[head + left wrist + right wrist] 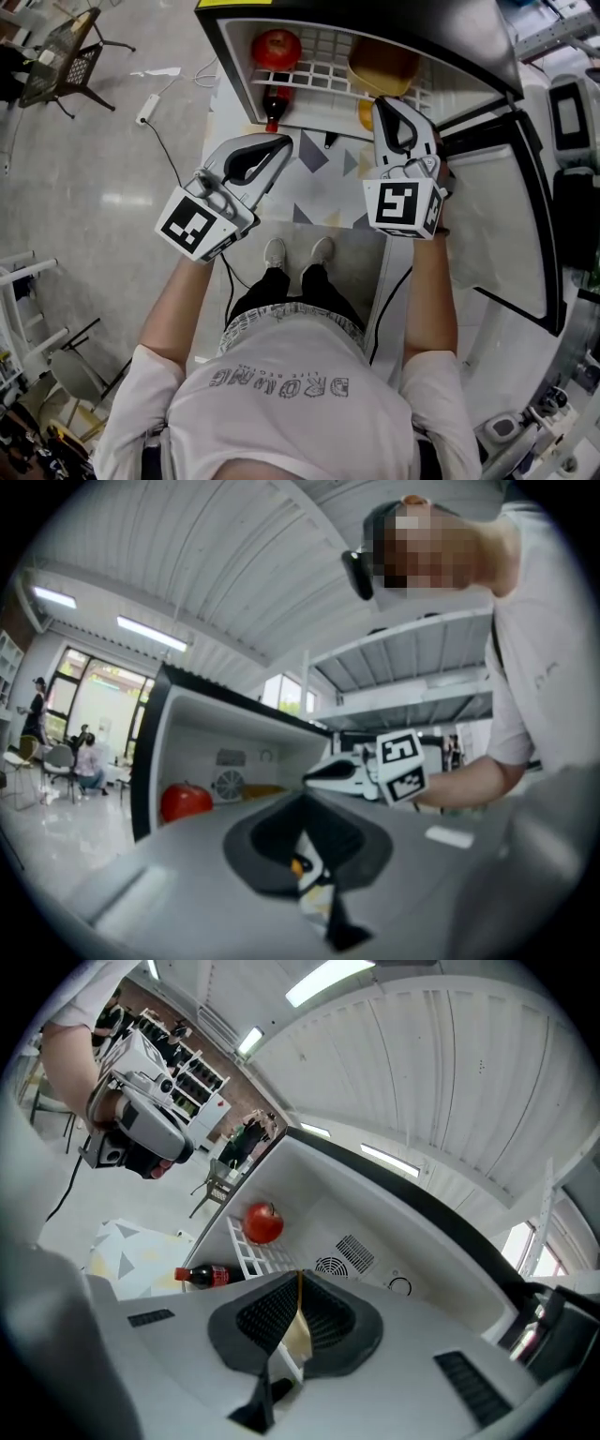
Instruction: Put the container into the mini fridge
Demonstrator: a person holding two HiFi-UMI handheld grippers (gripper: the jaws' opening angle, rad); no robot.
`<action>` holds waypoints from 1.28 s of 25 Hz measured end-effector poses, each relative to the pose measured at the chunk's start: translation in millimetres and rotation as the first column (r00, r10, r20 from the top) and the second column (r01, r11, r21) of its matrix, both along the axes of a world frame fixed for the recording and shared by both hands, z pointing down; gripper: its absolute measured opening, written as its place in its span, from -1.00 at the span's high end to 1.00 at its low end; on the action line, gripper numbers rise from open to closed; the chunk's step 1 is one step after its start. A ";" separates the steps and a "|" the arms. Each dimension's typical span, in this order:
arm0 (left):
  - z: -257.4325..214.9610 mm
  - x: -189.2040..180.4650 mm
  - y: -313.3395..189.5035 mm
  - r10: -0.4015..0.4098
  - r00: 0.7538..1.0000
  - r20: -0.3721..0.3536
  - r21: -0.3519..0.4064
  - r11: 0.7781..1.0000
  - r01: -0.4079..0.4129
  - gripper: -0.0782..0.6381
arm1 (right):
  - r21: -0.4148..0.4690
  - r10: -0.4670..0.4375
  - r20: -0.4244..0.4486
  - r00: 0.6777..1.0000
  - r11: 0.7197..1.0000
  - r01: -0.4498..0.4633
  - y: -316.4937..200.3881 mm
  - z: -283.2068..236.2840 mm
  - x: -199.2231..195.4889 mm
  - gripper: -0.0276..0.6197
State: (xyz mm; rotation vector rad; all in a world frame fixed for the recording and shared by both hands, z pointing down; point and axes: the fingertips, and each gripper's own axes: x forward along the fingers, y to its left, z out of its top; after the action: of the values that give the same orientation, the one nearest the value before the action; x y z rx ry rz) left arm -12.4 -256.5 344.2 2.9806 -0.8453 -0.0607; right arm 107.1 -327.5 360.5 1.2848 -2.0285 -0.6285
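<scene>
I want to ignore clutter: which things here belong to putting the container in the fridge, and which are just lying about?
Job: container, fridge, left gripper, right gripper.
Lying about: apple, bottle, floor mat, chair.

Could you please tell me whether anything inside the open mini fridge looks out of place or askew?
Only the bottle stands out: it lies on its side beneath the wire shelf, cap toward the opening, where it might roll out. The apple and the container sit on the shelf. Nothing looks spilled.
</scene>
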 end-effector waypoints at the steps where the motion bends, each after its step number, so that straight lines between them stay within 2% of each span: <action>1: -2.2 0.4 1.8 0.002 1.000 0.000 0.003 1.000 -0.002 0.76 | 0.005 0.000 0.008 1.000 1.000 0.000 3.3 -2.4 -0.9 0.88; 9: -11.2 -1.7 12.9 0.020 0.999 0.025 0.024 0.999 -0.021 0.76 | 0.031 -0.001 0.044 0.999 1.000 -0.001 25.6 -17.6 -6.6 0.90; 14: -26.3 -0.1 19.6 0.024 1.000 0.008 0.041 0.999 -0.024 0.76 | 0.041 0.006 0.076 0.997 0.999 -0.010 38.3 -27.3 -6.7 0.91; 18: -28.1 -0.8 23.9 0.032 0.999 0.022 0.047 0.998 -0.033 0.76 | 0.054 0.015 0.128 0.992 0.998 -0.022 48.7 -37.5 -6.8 0.91; 25: -37.2 2.8 31.4 0.046 0.999 0.014 0.069 0.997 -0.047 0.76 | 0.066 0.013 0.142 0.990 0.998 -0.023 67.9 -50.0 -10.1 0.91; 32: -41.5 7.7 39.9 0.060 0.998 0.020 0.076 0.995 -0.062 0.76 | 0.069 0.007 0.196 0.981 0.997 -0.021 85.8 -51.8 -8.6 0.91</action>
State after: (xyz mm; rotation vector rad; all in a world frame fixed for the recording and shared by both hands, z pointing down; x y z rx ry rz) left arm -4.6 -216.7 302.8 3.0807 -0.7701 -0.0657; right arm 98.5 -241.7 308.8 1.4513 -2.1700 -0.5918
